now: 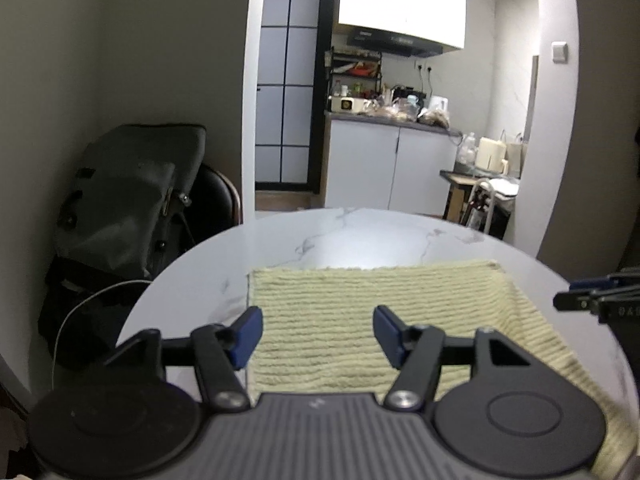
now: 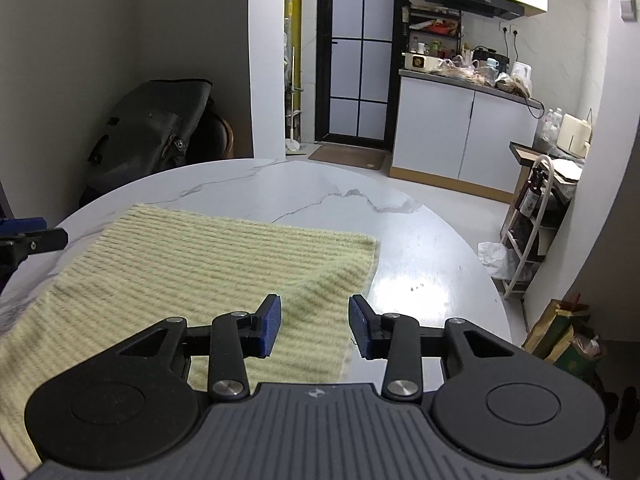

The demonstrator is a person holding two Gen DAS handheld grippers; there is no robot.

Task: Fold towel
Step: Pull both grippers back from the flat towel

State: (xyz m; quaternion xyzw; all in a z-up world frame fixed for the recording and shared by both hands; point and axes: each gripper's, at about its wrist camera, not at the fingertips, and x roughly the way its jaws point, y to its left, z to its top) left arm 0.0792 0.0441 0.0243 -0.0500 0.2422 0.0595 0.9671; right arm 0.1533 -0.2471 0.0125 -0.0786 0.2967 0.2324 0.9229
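Observation:
A pale yellow ribbed towel (image 1: 360,304) lies spread flat on the round white marble table (image 1: 340,232). It also shows in the right wrist view (image 2: 208,256), on the same table (image 2: 420,248). My left gripper (image 1: 318,336) is open and empty above the towel's near left part. My right gripper (image 2: 315,326) is open and empty over the towel's near right edge. Each gripper shows at the edge of the other's view: the right one (image 1: 592,300), the left one (image 2: 28,240).
A chair with a dark bag (image 1: 132,200) stands behind the table at the left. Beyond is a kitchen counter (image 1: 388,120) with clutter, and a small rack (image 2: 532,220) at the right. The table's far half is bare marble.

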